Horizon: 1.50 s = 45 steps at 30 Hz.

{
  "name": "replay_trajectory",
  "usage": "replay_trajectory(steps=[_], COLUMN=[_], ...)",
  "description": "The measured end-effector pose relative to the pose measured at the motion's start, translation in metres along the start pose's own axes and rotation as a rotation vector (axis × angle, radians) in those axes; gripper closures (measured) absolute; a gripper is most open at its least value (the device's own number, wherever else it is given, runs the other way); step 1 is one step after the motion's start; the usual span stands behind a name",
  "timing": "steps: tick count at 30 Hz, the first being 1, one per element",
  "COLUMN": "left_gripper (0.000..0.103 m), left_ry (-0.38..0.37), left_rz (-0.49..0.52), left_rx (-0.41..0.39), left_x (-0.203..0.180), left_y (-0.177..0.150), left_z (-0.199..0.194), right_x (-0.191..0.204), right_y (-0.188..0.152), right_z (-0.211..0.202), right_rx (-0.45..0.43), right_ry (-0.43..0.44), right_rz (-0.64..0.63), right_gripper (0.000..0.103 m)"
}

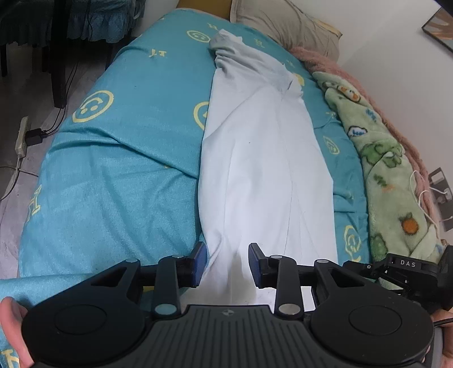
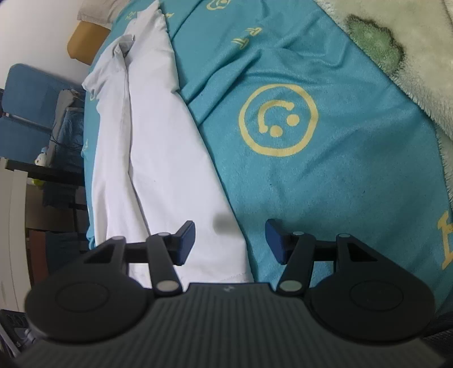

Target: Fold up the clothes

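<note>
Folding a white garment [image 1: 263, 158] lying lengthwise on the bed [image 1: 119, 175]: sides look folded into a long strip, crosswise folds remain. My left tool [image 1: 228, 264] straddles its near hem, spread, not pinching; right tool [image 2: 230, 242] spread, empty.

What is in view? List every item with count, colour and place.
garment: one, white, laid lengthwise along the bed.
bedsheet: one, teal with yellow smiley prints, under the garment.
fleece blanket: one, green with cartoon prints, along the wall side.
pink blanket: one, by the pillow.
pillow: one, beige, at the head end.
power strip: one, pale, on the floor.
left tongs: black, blue pads, garment's near end between them, not pinched.
right tongs: black, blue pads, open over the garment's edge.
hand: one, bottom left corner.
</note>
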State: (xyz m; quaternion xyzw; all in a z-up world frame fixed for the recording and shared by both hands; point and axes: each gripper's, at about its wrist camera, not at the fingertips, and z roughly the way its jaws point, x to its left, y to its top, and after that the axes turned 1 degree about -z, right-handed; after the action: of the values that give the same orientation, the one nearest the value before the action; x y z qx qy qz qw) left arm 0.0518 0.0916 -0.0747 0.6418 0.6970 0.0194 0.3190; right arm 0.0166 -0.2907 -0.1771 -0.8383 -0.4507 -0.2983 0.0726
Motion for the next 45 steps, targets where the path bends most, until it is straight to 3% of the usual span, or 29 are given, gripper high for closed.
replay_trajectory(steps=[4, 6, 9, 13, 19, 21, 24, 26, 27, 28, 31, 38, 45], left_gripper=[0.067, 0.065, 0.059, 0.059, 0.052, 0.051, 0.046, 0.060, 0.077, 0.100, 0.103, 0.103, 0.103], left_ry=[-0.031, -0.008, 0.092, 0.250, 0.427, 0.411, 0.387, 0.400, 0.404, 0.407, 0.414, 0.439, 0.575], left_rz=[0.022, 0.012, -0.049, -0.101, 0.093, 0.090, 0.099, 0.152, 0.191, 0.222, 0.260, 0.222, 0.285], left_rx=[-0.037, -0.044, -0.032, 0.018, 0.103, 0.136, 0.124, 0.104, 0.094, 0.091, 0.092, 0.084, 0.043], left_x=[-0.003, 0.000, 0.014, 0.036, 0.032, 0.034, 0.033, 0.027, 0.023, 0.018, 0.012, 0.017, 0.022], left_y=[0.000, 0.002, 0.014, 0.037, 0.043, 0.039, 0.036, 0.031, 0.027, 0.025, 0.023, 0.034, 0.047], left_z=[-0.009, -0.009, 0.000, 0.016, 0.034, 0.041, 0.044, 0.044, 0.045, 0.045, 0.047, 0.040, 0.041], right_x=[-0.002, -0.002, -0.002, -0.003, -0.007, -0.007, -0.006, -0.004, -0.004, -0.004, -0.005, -0.010, -0.012], right_y=[0.001, 0.001, 0.001, 0.002, 0.004, 0.005, 0.006, 0.006, 0.006, 0.007, 0.007, 0.007, 0.008], right_z=[0.000, 0.001, 0.001, 0.002, 0.003, 0.004, 0.006, 0.007, 0.008, 0.008, 0.008, 0.006, 0.006], right_rx=[0.003, 0.004, 0.004, 0.004, 0.002, -0.002, -0.006, -0.009, -0.010, -0.011, -0.013, -0.013, -0.016], right_ry=[0.010, 0.014, 0.015, 0.019, 0.041, 0.049, 0.051, 0.052, 0.053, 0.055, 0.064, 0.091, 0.104], right_rz=[0.015, 0.022, 0.026, 0.035, 0.058, 0.064, 0.059, 0.053, 0.051, 0.051, 0.052, 0.077, 0.085], right_gripper=[0.045, 0.045, 0.044, 0.044, 0.044, 0.044, 0.044, 0.044, 0.044, 0.044, 0.044, 0.044, 0.044])
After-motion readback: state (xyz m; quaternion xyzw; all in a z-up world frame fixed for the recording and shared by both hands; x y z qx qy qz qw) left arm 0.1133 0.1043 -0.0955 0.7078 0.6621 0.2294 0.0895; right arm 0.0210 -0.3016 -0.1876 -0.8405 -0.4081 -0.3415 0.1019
